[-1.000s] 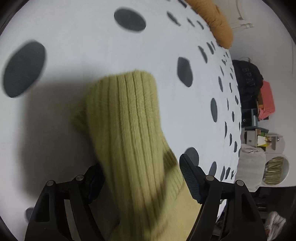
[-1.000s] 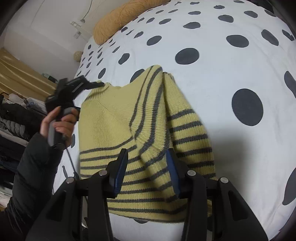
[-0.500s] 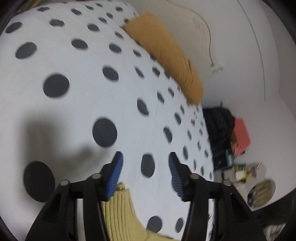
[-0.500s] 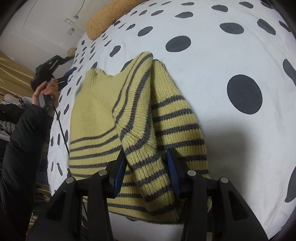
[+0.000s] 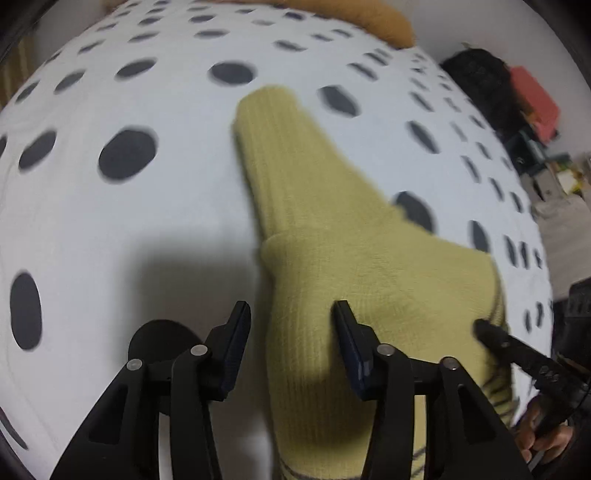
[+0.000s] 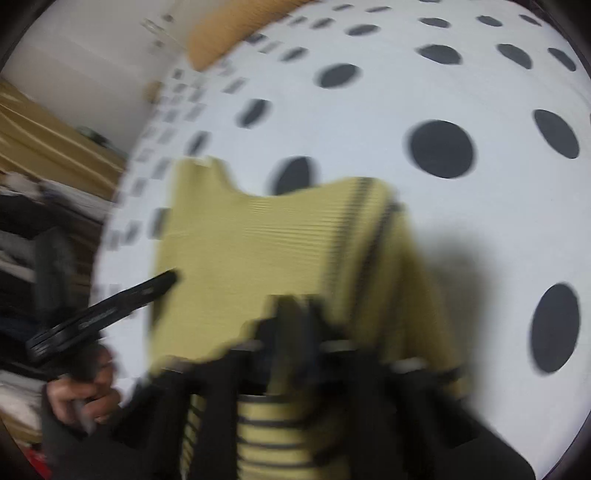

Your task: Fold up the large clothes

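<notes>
left wrist view: wide white bedspread with dark oval dots, curving away to the far edge; an orange pillow at the far end, a dark bundle and a red box beyond the right edge. lying on the bedspread, a yellow-green ribbed sweater, one sleeve stretched toward the far side, cuff rounded and soft. left gripper with fingers spread, blue pads on either side of the folded knit edge, pinching nothing visible. far right, the black tip of the right gripper over the sweater's striped hem, a bare hand below it.

right wrist view, heavily blurred: same bedspread, same pillow, plus tan curtain and dark piled clothing at the left, unseen from the other side. sweater spread flat with a notched neckline at the far edge, dark stripes along the right fold and near hem. right gripper black and smeared over the knit; cannot tell whether pressed together or spread. left gripper reaching in from the left toward the sweater's edge, gripped by a hand in a dark sleeve.
</notes>
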The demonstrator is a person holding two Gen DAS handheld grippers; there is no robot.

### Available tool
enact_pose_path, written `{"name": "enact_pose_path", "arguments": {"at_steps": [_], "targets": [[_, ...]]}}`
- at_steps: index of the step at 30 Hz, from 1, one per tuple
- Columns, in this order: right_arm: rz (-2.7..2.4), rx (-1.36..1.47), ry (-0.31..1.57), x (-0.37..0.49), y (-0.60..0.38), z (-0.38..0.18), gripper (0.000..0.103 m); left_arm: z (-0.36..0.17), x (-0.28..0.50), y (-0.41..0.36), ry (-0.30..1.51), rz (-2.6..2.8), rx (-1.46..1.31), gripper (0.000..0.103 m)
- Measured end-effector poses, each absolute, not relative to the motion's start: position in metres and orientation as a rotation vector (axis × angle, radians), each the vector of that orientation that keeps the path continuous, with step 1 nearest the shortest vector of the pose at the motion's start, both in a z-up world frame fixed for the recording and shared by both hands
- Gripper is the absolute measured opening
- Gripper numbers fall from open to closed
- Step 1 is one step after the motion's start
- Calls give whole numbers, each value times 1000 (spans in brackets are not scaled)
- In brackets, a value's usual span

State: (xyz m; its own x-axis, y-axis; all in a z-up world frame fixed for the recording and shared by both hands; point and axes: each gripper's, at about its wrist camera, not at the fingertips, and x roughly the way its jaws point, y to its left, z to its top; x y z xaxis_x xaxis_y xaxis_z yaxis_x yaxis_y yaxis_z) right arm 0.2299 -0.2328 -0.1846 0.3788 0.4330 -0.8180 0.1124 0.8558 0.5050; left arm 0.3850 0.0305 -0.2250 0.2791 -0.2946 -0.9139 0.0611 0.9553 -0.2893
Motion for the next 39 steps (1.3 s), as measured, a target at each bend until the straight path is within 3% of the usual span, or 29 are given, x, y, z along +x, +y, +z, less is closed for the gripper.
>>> {"name": "enact_pose_path", "arguments": {"at_steps": [1,3,5,9,13,16,19,21,24,27,30,39], "targets": [[245,584,1179,232,-242,-191,0,-230,386,35,1269,-224,-252,57],[222,611,1172,231,-253,-185,0,-219,383,36,1250,-172,-289,53],[177,578,1128,222,-261,-160,1,-193,371,28,1191,-131,-280,38],[298,583,1096,177,-256,-127,4,-146,317,10,1102,-214,-307,38],[314,567,1179,141,-247,-152,0,-162,258,-24,1163,-292,-255,41],[226,575,1193,130,-267,-187,0,-198,235,-17,1185,-228,-232,36],[157,584,1173,117,-281,-178,0,-177,225,-9,1170,-146,-234,32],[61,527,1158,104,-291,-165,6,-157,208,-5,1139,-169,-291,33],[197,678,1082,78,-297,-145,6,-141,183,-14,1094,-191,-242,36],[250,588,1114,72,-271,-146,5,-169,171,-19,1164,-120,-133,41],[141,437,1233,82,-261,-187,0,-204,167,-11,1218,-85,-148,43],[118,467,1106,63,-275,-129,3,-141,134,-18,1126,-9,-52,42]]}}
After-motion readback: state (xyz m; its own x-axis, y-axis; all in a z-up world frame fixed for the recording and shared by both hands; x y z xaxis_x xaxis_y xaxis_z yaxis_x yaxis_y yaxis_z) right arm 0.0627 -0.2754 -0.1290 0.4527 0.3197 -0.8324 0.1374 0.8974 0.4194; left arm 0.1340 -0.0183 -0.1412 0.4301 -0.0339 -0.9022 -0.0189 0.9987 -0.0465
